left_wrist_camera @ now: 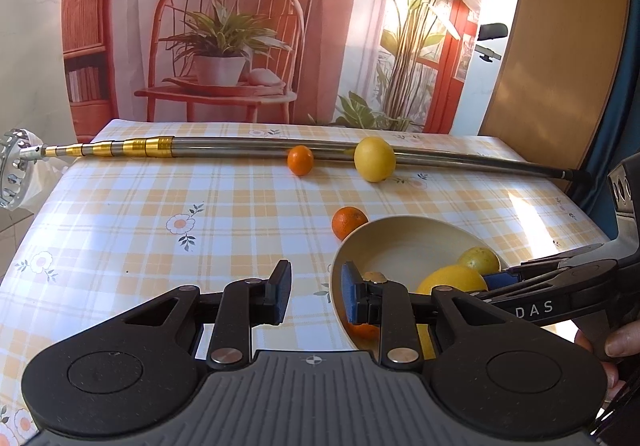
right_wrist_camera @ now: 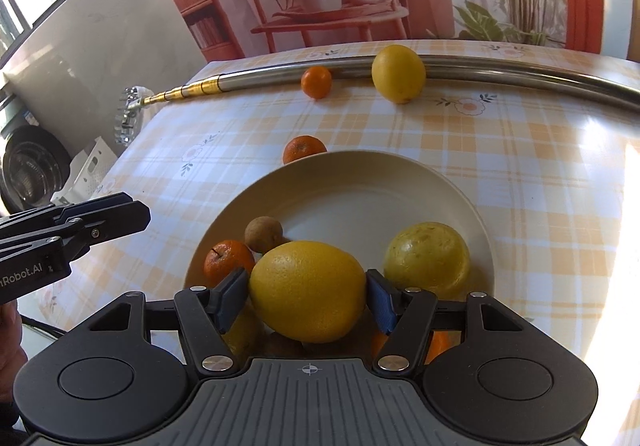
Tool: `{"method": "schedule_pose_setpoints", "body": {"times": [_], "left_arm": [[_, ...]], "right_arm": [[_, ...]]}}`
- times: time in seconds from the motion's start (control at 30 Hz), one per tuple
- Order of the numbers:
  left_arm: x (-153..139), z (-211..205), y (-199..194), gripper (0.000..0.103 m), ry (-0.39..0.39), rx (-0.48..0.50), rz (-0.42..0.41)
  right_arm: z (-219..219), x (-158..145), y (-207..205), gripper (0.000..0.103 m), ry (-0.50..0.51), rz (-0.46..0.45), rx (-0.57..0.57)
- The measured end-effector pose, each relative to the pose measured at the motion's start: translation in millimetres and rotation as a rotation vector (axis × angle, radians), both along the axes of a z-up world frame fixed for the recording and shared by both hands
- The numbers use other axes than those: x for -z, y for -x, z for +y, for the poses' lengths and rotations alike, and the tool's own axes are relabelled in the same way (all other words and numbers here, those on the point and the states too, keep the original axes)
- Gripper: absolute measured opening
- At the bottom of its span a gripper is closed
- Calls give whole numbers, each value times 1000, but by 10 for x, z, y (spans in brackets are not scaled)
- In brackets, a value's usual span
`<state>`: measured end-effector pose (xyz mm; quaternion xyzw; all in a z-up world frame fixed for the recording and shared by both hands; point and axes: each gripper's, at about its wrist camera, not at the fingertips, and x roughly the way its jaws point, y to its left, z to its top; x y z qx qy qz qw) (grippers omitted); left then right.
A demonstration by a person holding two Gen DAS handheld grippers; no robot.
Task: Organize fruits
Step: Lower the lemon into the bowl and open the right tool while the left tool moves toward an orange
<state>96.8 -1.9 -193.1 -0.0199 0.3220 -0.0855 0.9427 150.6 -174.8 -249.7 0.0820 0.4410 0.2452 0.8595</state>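
My right gripper (right_wrist_camera: 307,300) is shut on a big yellow citrus (right_wrist_camera: 308,290), its blue pads pressed to both sides, just above the near part of the cream bowl (right_wrist_camera: 360,160). Inside the bowl lie an orange (right_wrist_camera: 228,260), a small brown fruit (right_wrist_camera: 264,234) and a yellow-green fruit (right_wrist_camera: 428,258). My left gripper (left_wrist_camera: 316,296) stands open and empty at the bowl's left rim (left_wrist_camera: 340,246), its right finger over the edge. On the table outside, one orange (left_wrist_camera: 349,222) touches the bowl; a small orange (left_wrist_camera: 300,160) and a lemon (left_wrist_camera: 375,159) rest farther back.
A long telescopic metal pole (left_wrist_camera: 240,148) with a toothed head (left_wrist_camera: 14,166) lies across the back of the checked tablecloth (left_wrist_camera: 160,206), just behind the lemon and small orange. A printed backdrop hangs beyond the table. A person's fingers (left_wrist_camera: 620,342) show at right.
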Motion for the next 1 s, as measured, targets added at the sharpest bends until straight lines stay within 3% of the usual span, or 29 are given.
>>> {"method": "schedule_pose_setpoints", "body": {"times": [0.43,0.7,1.0], "left_arm": [[7,-26,11,29,2,4,4],[23,-42,18,29,-2,5,8],[50,-60,9,29,-10,10,22]], "right_arm": [[7,-100,159,59,42,-13,7],[64,-224,288,58,86,-124,4],[-131,-235,289,58,44,-170,128]]}}
